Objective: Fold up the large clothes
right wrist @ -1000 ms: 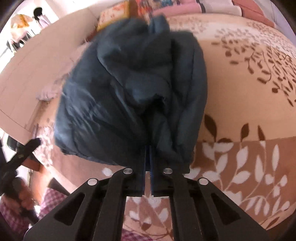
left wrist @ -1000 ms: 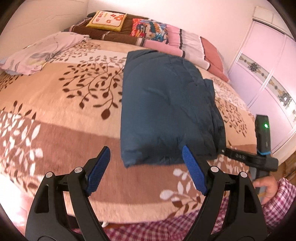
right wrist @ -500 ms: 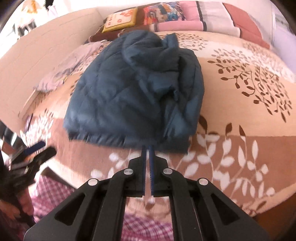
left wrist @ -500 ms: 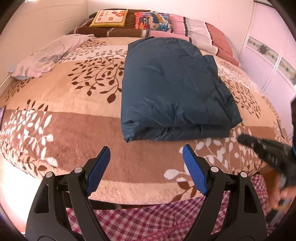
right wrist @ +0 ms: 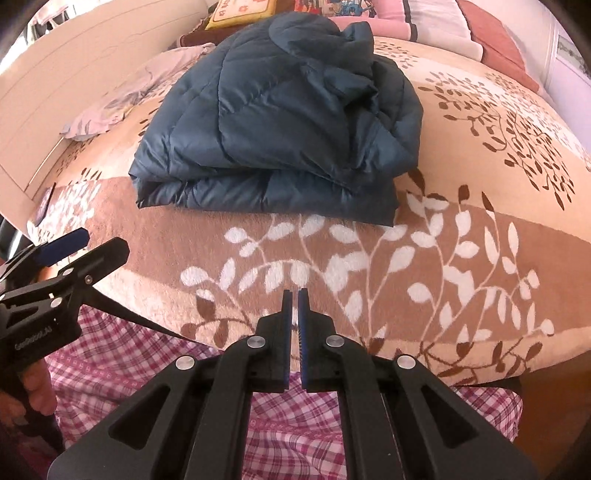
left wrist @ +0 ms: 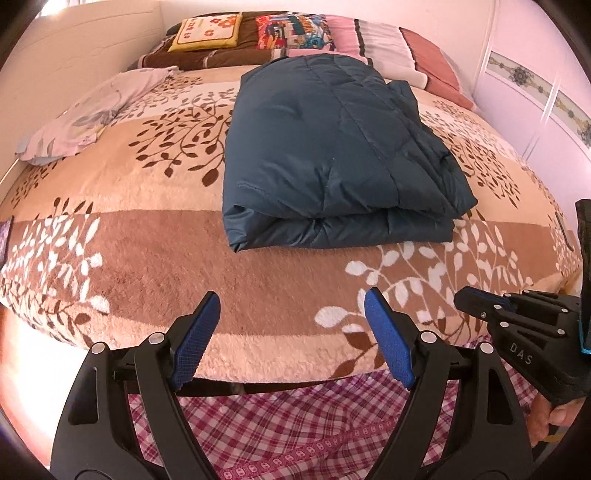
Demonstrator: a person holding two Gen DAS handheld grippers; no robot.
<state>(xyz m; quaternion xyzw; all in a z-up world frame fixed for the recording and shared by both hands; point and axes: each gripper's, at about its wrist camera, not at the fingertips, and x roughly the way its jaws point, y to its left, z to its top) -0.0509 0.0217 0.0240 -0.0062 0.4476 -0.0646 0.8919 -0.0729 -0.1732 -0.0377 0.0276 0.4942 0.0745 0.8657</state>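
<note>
Bedroom with a wide bed, covered by a beige and brown blanket (left wrist: 155, 236) with leaf patterns; pillows (left wrist: 288, 31) stacked at the far end. Lying near the middle of the blanket, a folded dark blue padded jacket (left wrist: 332, 155) (thick, quilted), touched by nothing. Hovering at the near bed edge, left gripper (left wrist: 291, 336), blue pads spread wide, empty. Beside it, right gripper (right wrist: 294, 325), pads almost together, holding nothing. Below both, pink checked clothing (right wrist: 122, 354) of the person.
</note>
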